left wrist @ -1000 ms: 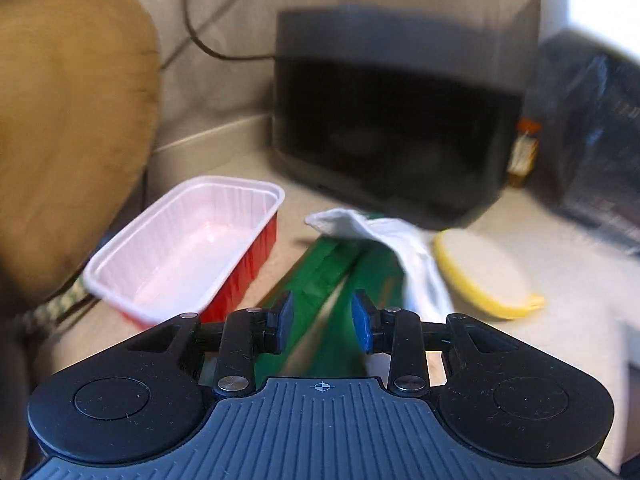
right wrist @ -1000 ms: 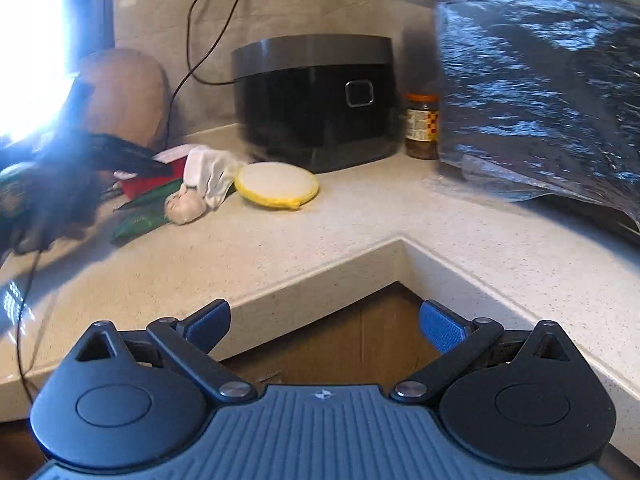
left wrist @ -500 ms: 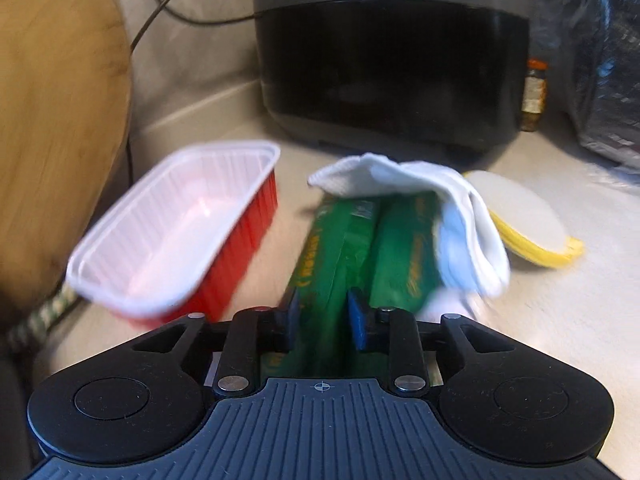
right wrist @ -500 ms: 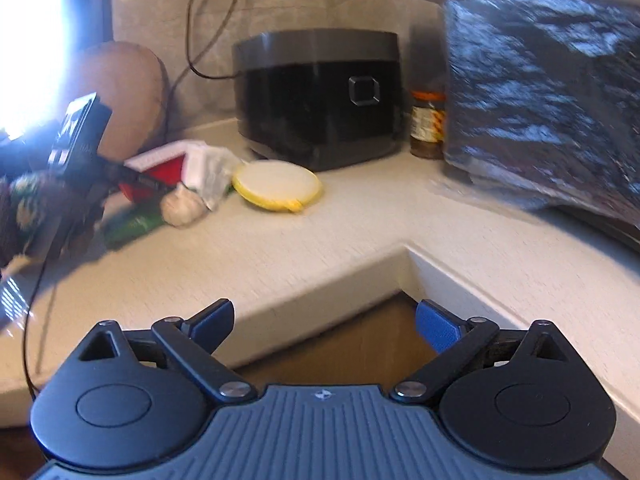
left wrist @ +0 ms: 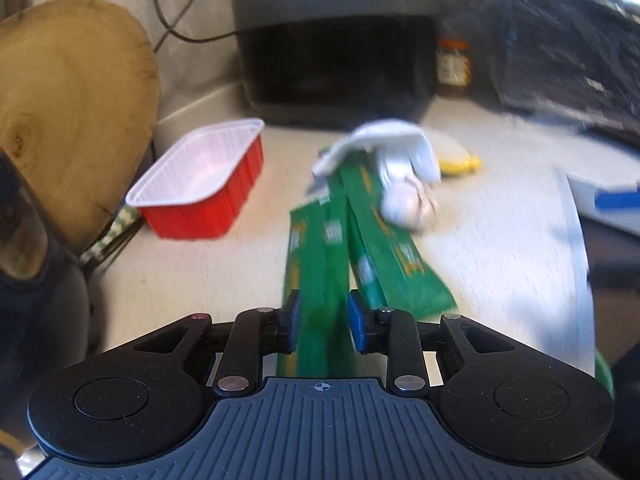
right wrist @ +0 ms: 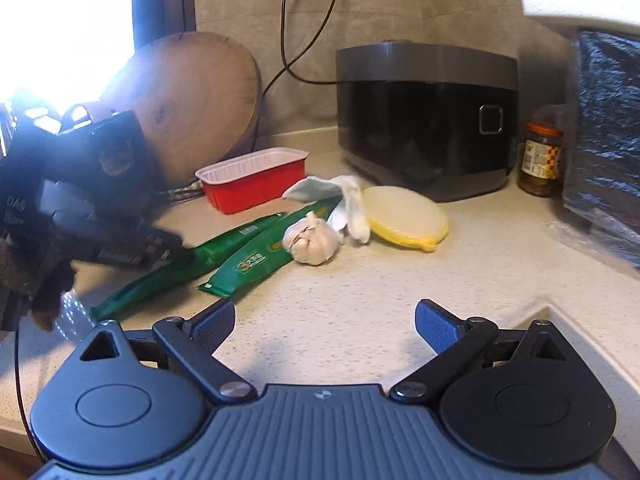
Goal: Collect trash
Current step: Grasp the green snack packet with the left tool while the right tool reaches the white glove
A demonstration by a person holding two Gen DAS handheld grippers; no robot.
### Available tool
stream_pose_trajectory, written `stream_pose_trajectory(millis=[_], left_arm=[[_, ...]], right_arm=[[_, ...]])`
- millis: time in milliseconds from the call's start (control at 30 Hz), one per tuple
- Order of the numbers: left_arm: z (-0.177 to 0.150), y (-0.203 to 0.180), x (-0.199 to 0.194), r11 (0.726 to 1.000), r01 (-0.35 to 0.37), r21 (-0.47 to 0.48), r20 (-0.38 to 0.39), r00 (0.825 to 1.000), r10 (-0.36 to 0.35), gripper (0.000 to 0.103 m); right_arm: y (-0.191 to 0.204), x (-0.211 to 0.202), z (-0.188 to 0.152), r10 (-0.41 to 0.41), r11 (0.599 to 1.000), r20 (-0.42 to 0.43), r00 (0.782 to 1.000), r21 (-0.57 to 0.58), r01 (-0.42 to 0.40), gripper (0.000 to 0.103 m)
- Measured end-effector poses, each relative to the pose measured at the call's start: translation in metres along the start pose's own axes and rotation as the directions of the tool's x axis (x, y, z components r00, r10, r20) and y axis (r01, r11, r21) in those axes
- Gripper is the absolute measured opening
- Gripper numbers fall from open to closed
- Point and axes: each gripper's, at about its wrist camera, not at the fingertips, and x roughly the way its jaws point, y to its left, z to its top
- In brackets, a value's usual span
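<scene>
Two long green wrappers lie on the counter. My left gripper (left wrist: 323, 322) is shut on the near end of the left green wrapper (left wrist: 316, 264); from the right wrist view that gripper (right wrist: 176, 250) pinches this wrapper (right wrist: 168, 270). The second green wrapper (left wrist: 394, 256) (right wrist: 260, 258) lies beside it, touching a garlic bulb (left wrist: 406, 206) (right wrist: 310, 236). A white crumpled glove (left wrist: 384, 146) (right wrist: 344, 200) lies over the wrappers' far ends. A red plastic tray (left wrist: 204, 184) (right wrist: 256, 178) stands to the left. My right gripper (right wrist: 324, 326) is open and empty above the counter.
A black rice cooker (right wrist: 428, 116) stands at the back, a jar (right wrist: 540, 158) to its right, a black bag (right wrist: 608, 140) at far right. A yellow round lid (right wrist: 404, 216) lies by the glove. A wooden board (right wrist: 188, 100) leans at the left. The counter's corner edge (right wrist: 560, 316) is near right.
My left gripper has pulled back with the green wrapper, drawing it toward me. My right gripper has moved forward over the counter, closer to the trash.
</scene>
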Motion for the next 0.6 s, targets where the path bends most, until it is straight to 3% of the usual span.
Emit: stream_pose_trajectory(millis=[100, 200, 367, 533, 567, 600], left_arm=[[0.006, 0.003, 0.022, 1.0, -0.028, -0.011, -0.055, 0.998, 0.027, 0.035], [0.006, 0.002, 0.027, 0.999, -0.047, 0.006, -0.058, 0.997, 0.047, 0.042], [0.001, 0.004, 0.028, 1.0, -0.018, 0.021, -0.051, 0.999, 0.019, 0.045], [-0.006, 0.006, 0.014, 0.998, 0.067, 0.005, -0.096, 0.993, -0.067, 0.045], [-0.011, 0.006, 0.009, 0.998, 0.07, 0.003, -0.097, 0.993, -0.07, 0.045], [-0.016, 0.005, 0.003, 0.997, 0.073, 0.003, -0.091, 0.993, -0.072, 0.041]], right_arm=[[0.005, 0.001, 0.0, -0.007, 1.0, -0.01, 1.0, -0.01, 0.007, 0.098], [0.003, -0.003, 0.001, -0.04, 0.998, 0.003, 0.999, -0.043, 0.04, 0.098], [-0.009, 0.013, 0.021, -0.083, 0.996, 0.0, 0.997, -0.029, 0.083, 0.098], [-0.008, 0.047, 0.046, -0.052, 0.997, -0.034, 0.998, 0.052, 0.054, 0.097], [-0.003, 0.054, 0.049, -0.038, 0.998, -0.043, 0.998, 0.05, 0.04, 0.095], [0.004, 0.062, 0.052, -0.024, 0.999, -0.052, 0.998, 0.047, 0.026, 0.087]])
